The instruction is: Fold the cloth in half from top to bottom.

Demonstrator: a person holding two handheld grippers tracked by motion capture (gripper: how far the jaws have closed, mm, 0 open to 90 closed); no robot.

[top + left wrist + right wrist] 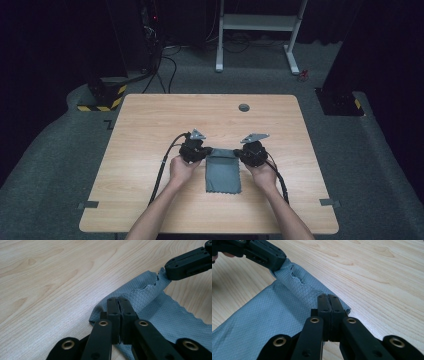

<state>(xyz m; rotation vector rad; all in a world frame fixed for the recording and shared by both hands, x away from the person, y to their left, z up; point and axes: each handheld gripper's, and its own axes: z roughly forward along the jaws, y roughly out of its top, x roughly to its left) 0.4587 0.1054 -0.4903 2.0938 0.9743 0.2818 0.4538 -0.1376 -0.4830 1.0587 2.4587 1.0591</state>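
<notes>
Both black two-jaw grippers, left gripper (119, 302) and right gripper (328, 300), pinch my grey textured cloth's (223, 172) far corners at centre frame, keeping that edge taut for folding.

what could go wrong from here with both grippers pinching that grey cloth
1. The left hand-held gripper and the right hand-held gripper each pinch only the far edge of the grey cloth, near a corner, so a tug might slip it free.
2. The near part lies flat on the table; lifting unevenly could drag or skew the fold.
</notes>
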